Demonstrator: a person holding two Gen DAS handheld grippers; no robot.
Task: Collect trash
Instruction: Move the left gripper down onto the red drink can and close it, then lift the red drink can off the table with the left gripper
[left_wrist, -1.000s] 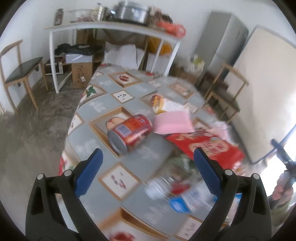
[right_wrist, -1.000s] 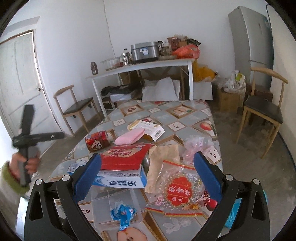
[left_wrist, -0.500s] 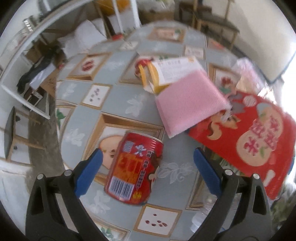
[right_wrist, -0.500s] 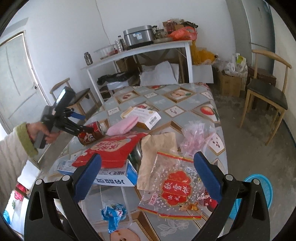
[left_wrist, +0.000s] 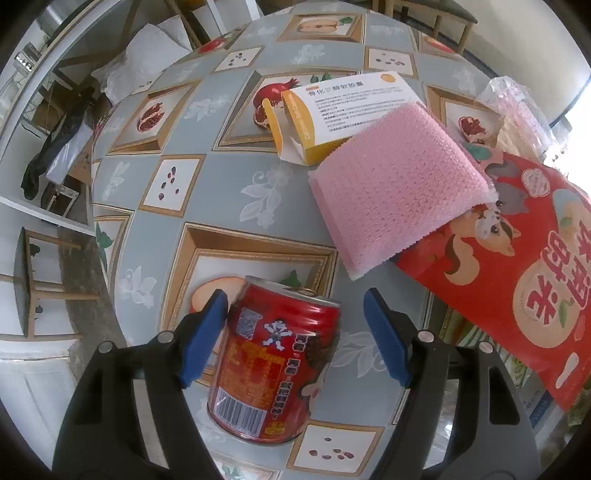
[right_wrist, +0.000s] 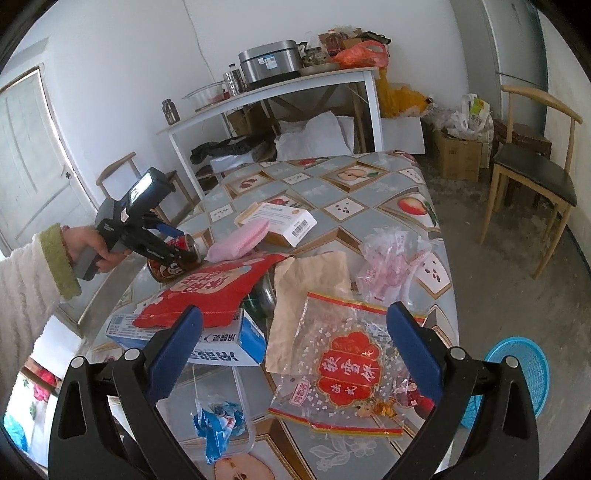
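Observation:
A red drink can (left_wrist: 273, 369) lies on its side on the patterned table (left_wrist: 229, 173). My left gripper (left_wrist: 294, 295) points down over it, its jaws closing with the can between them. The left pad is at the can's side, and a gap shows at the right pad. In the right wrist view a hand (right_wrist: 92, 247) holds that left gripper (right_wrist: 181, 245) over the can (right_wrist: 173, 267) at the table's left edge. My right gripper (right_wrist: 294, 312) stands open above a clear cookie bag (right_wrist: 343, 365), gripping nothing.
A pink foam pouch (left_wrist: 399, 181), a red bag (left_wrist: 524, 266) and a white-yellow box (left_wrist: 347, 110) lie beside the can. A brown paper bag (right_wrist: 310, 295), a blue-white carton (right_wrist: 221, 347) and a blue wrapper (right_wrist: 218, 421) lie nearer. A blue basket (right_wrist: 521, 373) sits on the floor at right.
My left gripper swung down over the table and came to straddle the red can, and its jaws have narrowed. My right gripper sank slightly and stays open.

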